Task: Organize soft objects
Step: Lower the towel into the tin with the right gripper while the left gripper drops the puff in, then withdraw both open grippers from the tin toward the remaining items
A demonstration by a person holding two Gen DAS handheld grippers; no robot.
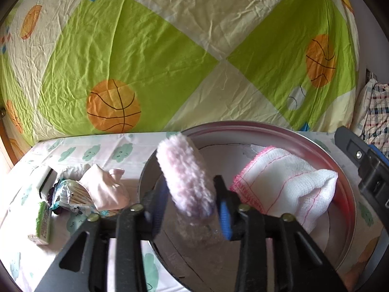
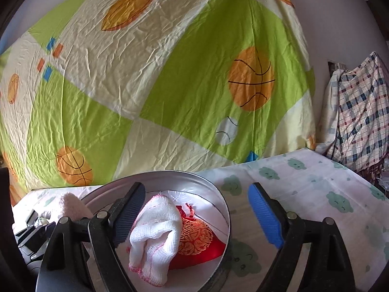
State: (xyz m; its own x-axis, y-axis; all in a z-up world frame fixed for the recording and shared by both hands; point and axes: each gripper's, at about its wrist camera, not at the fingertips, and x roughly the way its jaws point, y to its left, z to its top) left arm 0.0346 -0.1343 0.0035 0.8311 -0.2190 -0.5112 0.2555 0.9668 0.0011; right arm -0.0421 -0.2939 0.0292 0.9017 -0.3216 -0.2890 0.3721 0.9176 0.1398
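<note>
Pink fluffy roll between parted jaws.

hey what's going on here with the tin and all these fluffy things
A person with a gripper in each hand is gathering soft items into a round metal tin. The left gripper is over the tin, jaws open around a fluffy pink roll that they no longer seem to pinch. The right gripper stands open above a white cloth with pink stitching, which lies in the tin on a red pouch. A few items wait on the table.
</note>
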